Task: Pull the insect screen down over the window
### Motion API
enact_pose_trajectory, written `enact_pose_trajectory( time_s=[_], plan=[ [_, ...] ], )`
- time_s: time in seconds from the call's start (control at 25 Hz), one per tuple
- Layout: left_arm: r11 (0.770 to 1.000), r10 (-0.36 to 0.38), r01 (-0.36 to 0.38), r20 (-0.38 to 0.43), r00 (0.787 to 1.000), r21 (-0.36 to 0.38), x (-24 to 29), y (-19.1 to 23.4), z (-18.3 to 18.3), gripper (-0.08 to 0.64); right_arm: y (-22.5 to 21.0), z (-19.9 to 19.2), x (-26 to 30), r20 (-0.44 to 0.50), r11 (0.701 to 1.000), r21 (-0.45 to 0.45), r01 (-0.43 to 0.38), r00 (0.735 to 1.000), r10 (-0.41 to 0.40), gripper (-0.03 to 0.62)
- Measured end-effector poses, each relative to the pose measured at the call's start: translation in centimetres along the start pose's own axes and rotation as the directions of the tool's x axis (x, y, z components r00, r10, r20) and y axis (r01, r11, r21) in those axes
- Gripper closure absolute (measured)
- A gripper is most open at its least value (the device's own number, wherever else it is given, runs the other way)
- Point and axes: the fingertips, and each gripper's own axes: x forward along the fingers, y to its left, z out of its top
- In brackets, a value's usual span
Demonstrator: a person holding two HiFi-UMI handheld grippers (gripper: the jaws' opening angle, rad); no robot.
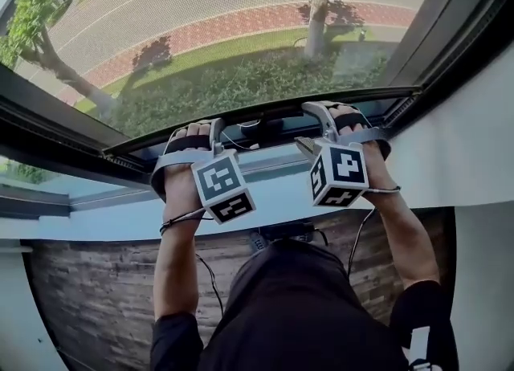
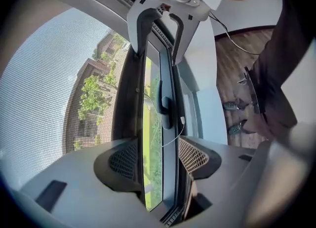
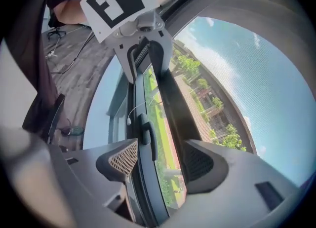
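- Fine grey mesh insect screen (image 1: 241,8) spread over most of the window, with road, red brick path and trees showing through it.
- Screen's dark bottom bar (image 1: 273,112) low down, close above the dark window frame. A thin unscreened slit of green (image 2: 152,103) open beside it.
- Left claw (image 1: 207,130) hooked over the bar's left stretch. Jaws apart in the left gripper view (image 2: 158,158), one mesh-patterned pad on each side of bar edge (image 2: 127,94) and slit, with no pad seen pressing on anything.
- Right claw (image 1: 321,112) hooked over the bar further right. Jaws likewise apart (image 3: 163,160), astride the same bar (image 3: 175,108), gripping nothing visible.
- Each claw visible from the other's camera — right one (image 2: 159,29), left one (image 3: 145,54) — both straddling the bar.
- Small dark handle (image 2: 165,111) between the two claws, on the room side of the slit.
- Pale windowsill (image 1: 281,193) just below the claws.
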Motion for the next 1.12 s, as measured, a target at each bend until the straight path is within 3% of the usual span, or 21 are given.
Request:
enact_pose_trajectory(
  time_s=[0.08, 0.12, 0.2, 0.28, 0.36, 0.44, 0.68, 0.8, 0.88, 0.96, 1.12],
  plan=[
    [1.000, 0.002, -0.002, 0.006, 1.000, -0.006, -0.2, 0.1, 0.0, 0.285, 0.7, 1.9, -0.9, 0.093, 0.991, 0.125, 0.043, 0.994, -0.055, 0.298],
    [1.000, 0.004, -0.004, 0.005, 1.000, -0.009, -0.2, 0.2, -0.1, 0.285, 1.9, 3.0, -0.7, 0.153, 0.978, 0.210, 0.009, 0.987, -0.042, 0.298],
    [1.000, 0.009, -0.009, 0.002, 1.000, -0.013, -0.2, 0.2, -0.2, 0.284, 5.6, 4.6, 1.9, 0.251, 0.923, 0.358, -0.140, 0.967, 0.049, 0.299],
    [1.000, 0.011, -0.011, 0.000, 1.000, -0.016, -0.2, 0.2, -0.2, 0.285, 9.2, 4.9, 6.2, 0.259, 0.868, 0.429, -0.248, 0.955, 0.144, 0.317],
    [1.000, 0.006, -0.005, 0.001, 1.000, -0.017, -0.4, 0.2, -0.2, 0.285, 11.1, 4.6, 10.0, 0.221, 0.842, 0.471, -0.264, 0.959, 0.177, 0.354],
    [1.000, 0.000, 0.000, 0.004, 1.000, -0.017, -0.6, 0.3, -0.1, 0.285, 11.6, 4.2, 12.4, 0.184, 0.835, 0.494, -0.240, 0.968, 0.170, 0.420],
    [1.000, -0.002, 0.002, 0.012, 1.000, -0.026, -0.4, 0.3, -0.1, 0.285, 12.5, 3.2, 16.1, 0.073, 0.923, 0.342, -0.175, 0.985, 0.159, 0.444],
    [1.000, -0.001, 0.002, 0.018, 1.000, -0.029, -0.5, 0.2, -0.1, 0.285, 12.4, 3.1, 15.8, 0.073, 0.939, 0.302, -0.164, 0.986, 0.149, 0.522],
    [1.000, 0.001, 0.000, 0.019, 1.000, -0.031, -0.5, 0.3, -0.1, 0.285, 12.2, 3.3, 14.4, 0.099, 0.936, 0.299, -0.184, 0.982, 0.162, 0.543],
    [1.000, 0.003, -0.002, 0.021, 1.000, -0.031, -0.5, 0.3, -0.1, 0.285, 13.4, 3.2, 12.2, 0.127, 0.926, 0.274, -0.259, 0.964, 0.231, 0.543],
    [1.000, 0.008, -0.008, 0.022, 1.000, -0.029, -0.3, 0.3, 0.1, 0.285, 19.5, 0.5, 8.4, 0.115, 0.867, 0.169, -0.469, 0.883, 0.455, 0.533]
  ],
)
